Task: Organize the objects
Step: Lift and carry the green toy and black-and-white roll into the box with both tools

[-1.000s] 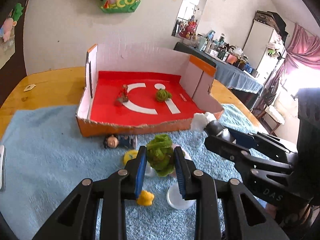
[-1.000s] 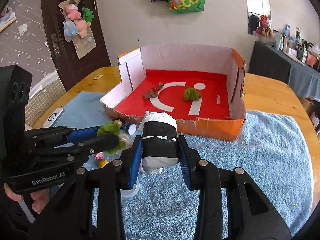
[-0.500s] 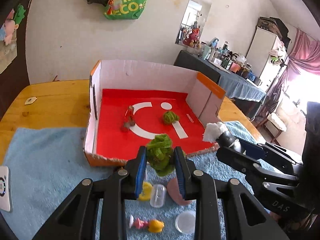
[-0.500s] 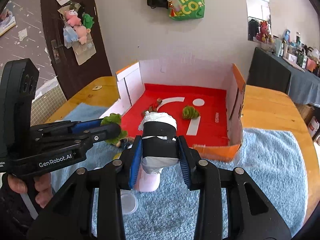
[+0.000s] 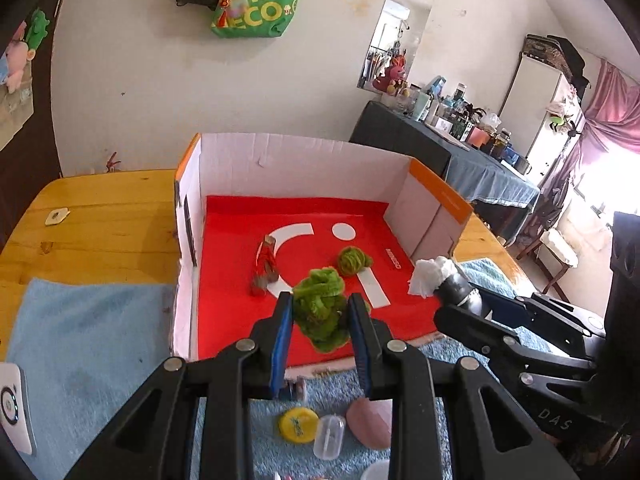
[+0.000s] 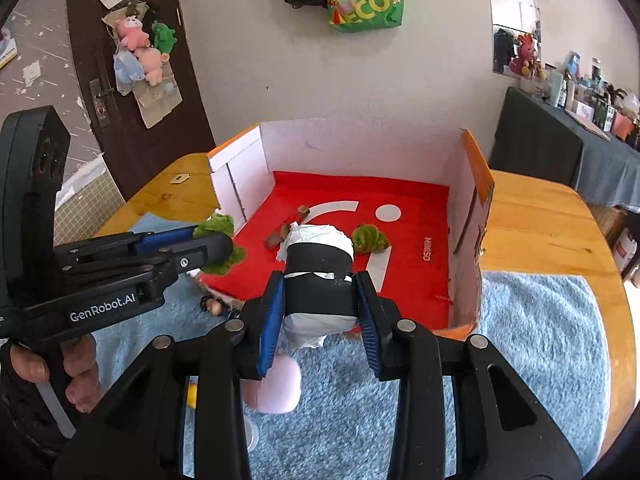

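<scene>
Green fuzz and black tape, both held over the red box floor.
The left gripper clamps a green pipe-cleaner bundle; the right gripper pinches a black-taped paper roll. Both hang at the cardboard box front edge, above the blue towel.

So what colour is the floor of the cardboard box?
Red with white shapes. The box floor shows best in the left wrist view.

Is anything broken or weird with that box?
Yes. The cardboard box has no proper front wall: its near edge looks torn and ragged, and the right side wall leans outward. Nothing looks spilled inside.
</scene>
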A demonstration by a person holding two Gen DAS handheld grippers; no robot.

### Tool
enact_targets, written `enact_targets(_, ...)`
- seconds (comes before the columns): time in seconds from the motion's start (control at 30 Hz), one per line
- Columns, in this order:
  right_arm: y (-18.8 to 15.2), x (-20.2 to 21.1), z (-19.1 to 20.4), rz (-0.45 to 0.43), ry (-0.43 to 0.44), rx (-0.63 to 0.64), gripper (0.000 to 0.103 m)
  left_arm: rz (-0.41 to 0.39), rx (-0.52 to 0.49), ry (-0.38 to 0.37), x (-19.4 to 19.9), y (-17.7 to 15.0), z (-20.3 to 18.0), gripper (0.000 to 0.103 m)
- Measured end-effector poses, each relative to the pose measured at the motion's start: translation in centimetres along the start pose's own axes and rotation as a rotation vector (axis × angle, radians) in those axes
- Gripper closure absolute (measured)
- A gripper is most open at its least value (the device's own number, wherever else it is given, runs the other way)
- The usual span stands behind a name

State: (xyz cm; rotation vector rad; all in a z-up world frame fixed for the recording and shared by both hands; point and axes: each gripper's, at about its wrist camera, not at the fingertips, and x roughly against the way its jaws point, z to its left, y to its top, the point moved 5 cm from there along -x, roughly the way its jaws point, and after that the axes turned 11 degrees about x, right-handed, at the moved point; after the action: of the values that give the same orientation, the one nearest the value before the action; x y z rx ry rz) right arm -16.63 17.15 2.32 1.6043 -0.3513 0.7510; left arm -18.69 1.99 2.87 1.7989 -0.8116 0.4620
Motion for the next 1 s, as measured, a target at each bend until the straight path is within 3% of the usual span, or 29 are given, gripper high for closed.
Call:
enact_targets(0.23,0.5,-2.1,-0.6,0.065,0.001,0.004,0.07,0.026,-0.003,0.014,-1.2,0.8,0.4,0.074)
enact_targets(0.6,-0.7,-5.0,-1.7,0.173,-0.003,-0.016,0.07,0.143,0.026,0.037,-4.6,0.0,2.2,0.074)
enact_targets(1.0,-0.9,-7.2,-2.4,0.243,-0.002,-0.004,0.07,0.204,0.023,0.116,-7.0,-0.5,3.6,0.074)
